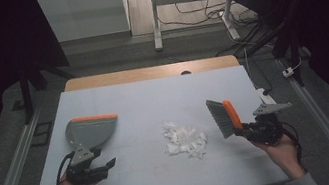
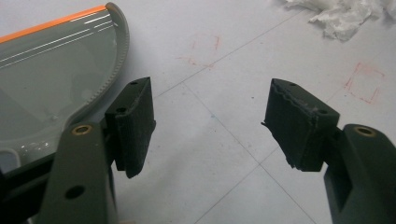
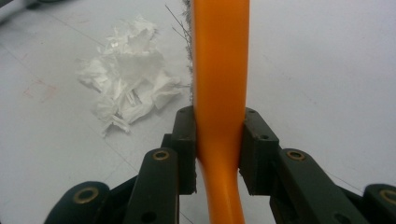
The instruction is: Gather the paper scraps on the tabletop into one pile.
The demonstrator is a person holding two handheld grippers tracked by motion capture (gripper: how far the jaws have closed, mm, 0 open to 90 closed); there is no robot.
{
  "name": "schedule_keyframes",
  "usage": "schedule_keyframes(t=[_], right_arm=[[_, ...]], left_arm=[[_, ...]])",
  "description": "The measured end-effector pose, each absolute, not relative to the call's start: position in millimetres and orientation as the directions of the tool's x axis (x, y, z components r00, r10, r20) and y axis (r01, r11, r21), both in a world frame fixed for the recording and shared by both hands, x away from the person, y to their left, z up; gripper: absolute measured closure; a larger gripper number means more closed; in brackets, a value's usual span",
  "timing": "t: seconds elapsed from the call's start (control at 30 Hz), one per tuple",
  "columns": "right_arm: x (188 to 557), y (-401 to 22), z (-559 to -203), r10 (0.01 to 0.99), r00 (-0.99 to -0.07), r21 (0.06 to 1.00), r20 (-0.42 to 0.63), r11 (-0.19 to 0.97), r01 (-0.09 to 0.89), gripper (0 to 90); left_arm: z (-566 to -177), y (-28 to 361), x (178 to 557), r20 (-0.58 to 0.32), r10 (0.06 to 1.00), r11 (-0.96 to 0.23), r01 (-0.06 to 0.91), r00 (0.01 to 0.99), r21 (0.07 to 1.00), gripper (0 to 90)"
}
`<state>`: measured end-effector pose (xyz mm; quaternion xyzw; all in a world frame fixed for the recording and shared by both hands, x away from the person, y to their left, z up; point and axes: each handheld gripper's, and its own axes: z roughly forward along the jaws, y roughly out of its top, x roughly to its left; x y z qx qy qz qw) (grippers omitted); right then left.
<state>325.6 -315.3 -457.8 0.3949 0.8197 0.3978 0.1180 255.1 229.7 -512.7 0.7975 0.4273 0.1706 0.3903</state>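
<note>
**Inspector A:** The right gripper [image 3: 218, 154] has its jaws clenched on the orange plastic handle of the hand brush with grey bristles [image 1: 224, 117], bristles turned toward the heap of torn white paper scraps [image 1: 185, 141] at mid-table. In my judgement, that sets up a sweep leftward.

**Inspector B:** Agreed. The left gripper [image 2: 210, 121] stands released, nothing between its jaws, just beside the grey plastic dustpan with an orange lip [image 1: 89, 132]. The pan lies flat on the white table [image 1: 143, 101], well apart from the scraps and not yet picked up.
</note>
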Motion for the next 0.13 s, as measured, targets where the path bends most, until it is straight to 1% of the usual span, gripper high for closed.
schedule_keyframes(t=[0.13], right_arm=[[324.2,-314.4,-454.5,0.737,-0.666,0.758,0.114,0.368,0.538,70.5]], left_arm=[[-512.6,230.0,254.7,-0.061,0.815,-0.330,0.547,0.577,0.769,33.6]])
